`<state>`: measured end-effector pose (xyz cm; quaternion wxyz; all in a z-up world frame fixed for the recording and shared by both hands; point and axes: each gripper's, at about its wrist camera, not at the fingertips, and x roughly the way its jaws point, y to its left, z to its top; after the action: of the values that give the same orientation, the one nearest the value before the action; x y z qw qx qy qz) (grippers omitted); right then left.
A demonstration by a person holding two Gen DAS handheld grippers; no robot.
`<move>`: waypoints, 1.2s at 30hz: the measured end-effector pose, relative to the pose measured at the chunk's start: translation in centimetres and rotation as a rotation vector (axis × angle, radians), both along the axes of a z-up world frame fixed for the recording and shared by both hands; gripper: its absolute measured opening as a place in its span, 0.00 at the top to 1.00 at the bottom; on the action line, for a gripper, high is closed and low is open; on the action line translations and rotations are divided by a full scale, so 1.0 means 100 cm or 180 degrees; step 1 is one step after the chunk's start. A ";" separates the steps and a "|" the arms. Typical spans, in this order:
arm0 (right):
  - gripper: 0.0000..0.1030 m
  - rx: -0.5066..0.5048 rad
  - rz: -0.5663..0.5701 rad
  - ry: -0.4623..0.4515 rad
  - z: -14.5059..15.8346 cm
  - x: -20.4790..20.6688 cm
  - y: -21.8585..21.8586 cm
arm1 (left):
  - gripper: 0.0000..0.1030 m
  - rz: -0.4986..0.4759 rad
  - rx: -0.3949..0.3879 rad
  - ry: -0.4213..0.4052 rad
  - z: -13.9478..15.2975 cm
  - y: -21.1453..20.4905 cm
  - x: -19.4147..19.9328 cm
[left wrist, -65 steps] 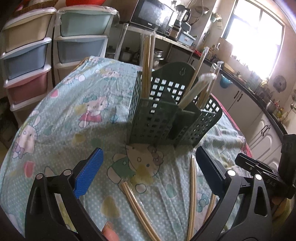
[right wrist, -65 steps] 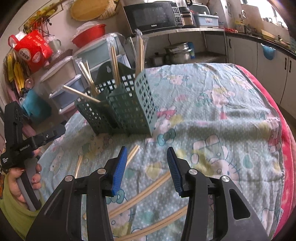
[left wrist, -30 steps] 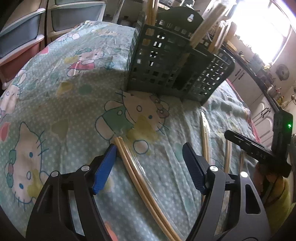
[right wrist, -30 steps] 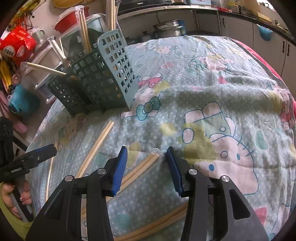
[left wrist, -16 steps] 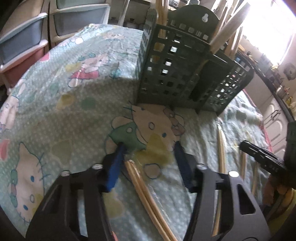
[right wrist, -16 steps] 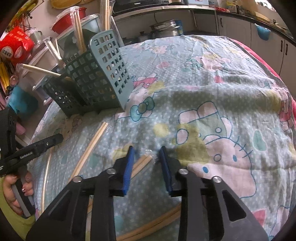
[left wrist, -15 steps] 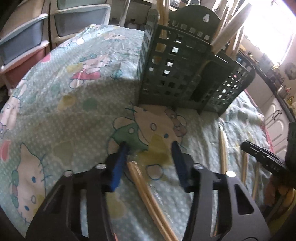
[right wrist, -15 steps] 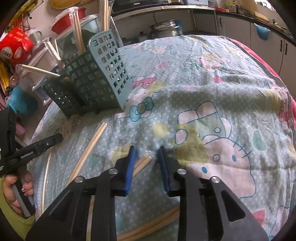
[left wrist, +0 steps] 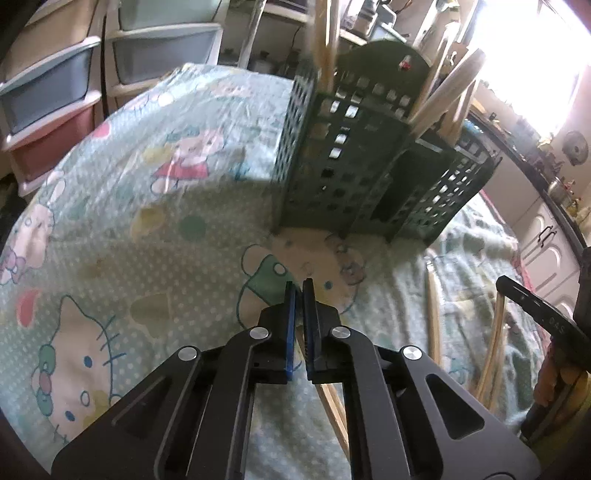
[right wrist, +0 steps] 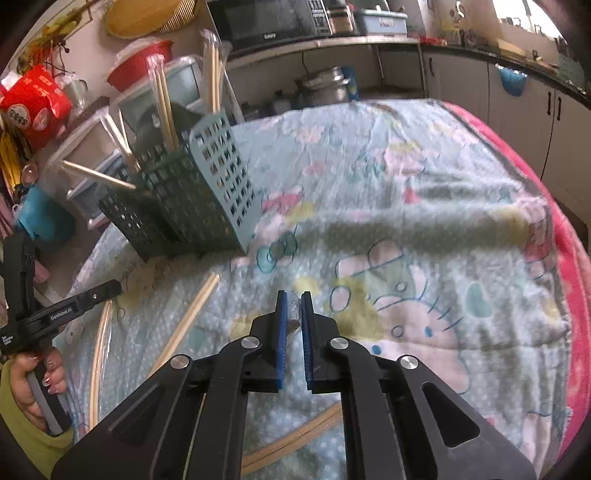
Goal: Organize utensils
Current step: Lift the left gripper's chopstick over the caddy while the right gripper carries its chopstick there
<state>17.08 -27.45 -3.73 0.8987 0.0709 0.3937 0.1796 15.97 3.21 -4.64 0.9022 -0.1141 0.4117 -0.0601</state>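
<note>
Both grippers sit low over a table covered by a pale green cartoon-cat cloth (right wrist: 424,206) with a pink border. Left gripper (left wrist: 299,291): pads drawn together on a wrapped chopstick pair (left wrist: 334,410) lying on the cloth. Right gripper (right wrist: 290,301): pads nearly together, pinching the clear wrapper end of another pair (right wrist: 159,363). More pairs (right wrist: 96,350) lie loose on the cloth. The green lattice caddy (left wrist: 369,177) stands beyond, chopsticks upright or leaning in its compartments. Room: plastic drawers (left wrist: 48,107) at left, microwave (right wrist: 269,22) on a shelf, white cabinets (right wrist: 554,122), bright window (left wrist: 532,66).
</note>
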 end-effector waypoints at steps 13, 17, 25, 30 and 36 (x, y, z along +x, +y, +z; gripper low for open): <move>0.95 0.0148 0.0116 -0.0508 0.060 -0.016 0.005 | 0.99 -0.0056 -0.0088 -0.0510 0.065 0.000 -0.011; 0.95 0.0160 0.0188 -0.0647 0.077 -0.019 0.012 | 0.99 -0.0046 -0.0097 -0.0644 0.081 0.002 -0.014; 0.95 0.0126 0.0368 -0.0916 0.107 -0.028 0.028 | 0.99 -0.0039 -0.0109 -0.0913 0.109 0.003 -0.018; 0.95 0.0116 0.0444 -0.1021 0.118 -0.031 0.035 | 0.99 -0.0053 -0.0121 -0.1044 0.123 0.002 -0.018; 0.95 0.0111 0.0516 -0.1125 0.128 -0.035 0.042 | 0.99 -0.0052 -0.0170 -0.1141 0.132 0.003 -0.018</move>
<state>13.54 -23.24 9.07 0.9351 0.0219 0.2310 0.2679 14.16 3.51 8.53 0.9572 -0.1221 0.2435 -0.0977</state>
